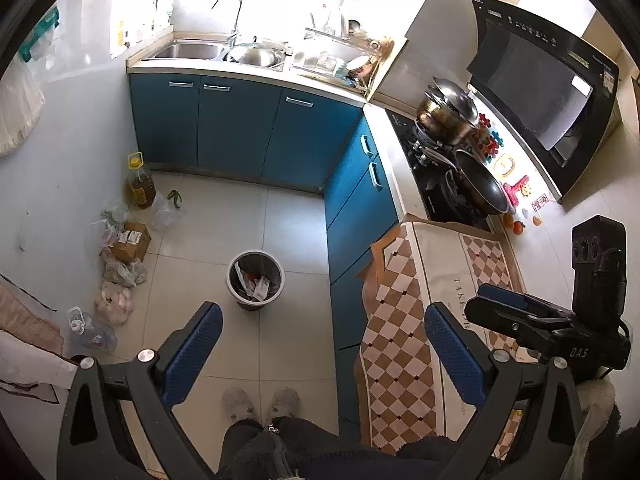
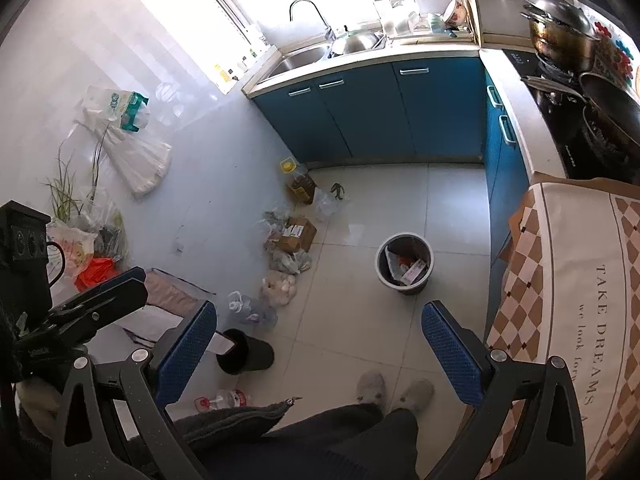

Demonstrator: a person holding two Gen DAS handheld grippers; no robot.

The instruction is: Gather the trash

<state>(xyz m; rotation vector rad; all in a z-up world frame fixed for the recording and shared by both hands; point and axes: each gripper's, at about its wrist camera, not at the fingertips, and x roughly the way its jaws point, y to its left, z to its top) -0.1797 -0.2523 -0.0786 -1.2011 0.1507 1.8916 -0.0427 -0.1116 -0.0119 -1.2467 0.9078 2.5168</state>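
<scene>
Your left gripper [image 1: 323,350]: jaws spread wide, nothing between the blue pads [image 1: 192,354]. Your right gripper [image 2: 320,346]: likewise spread wide and empty, held high over the floor [image 2: 360,200].

Trash bin [image 1: 256,280]: grey, upright, on the open floor near the corner where the blue cabinets [image 1: 240,124] turn; papers and wrappers already inside.

Loose items, along the foot of the left wall: oil jug [image 1: 141,182], clear plastic bags [image 1: 164,210], cardboard box [image 1: 130,240], bag of pale round items [image 1: 114,302], water bottle [image 1: 90,330].

Second dark bin [image 2: 245,352]: tipped on its side just beside your left gripper's reach, a small bottle [image 2: 224,400] near it.

Hazards: stored goods may be mistaken for trash, since the oil jug looks full. Thin bags can slip or tear between hard pads. A low reach past your feet [image 2: 394,392] may knock the upright bin over.
</scene>
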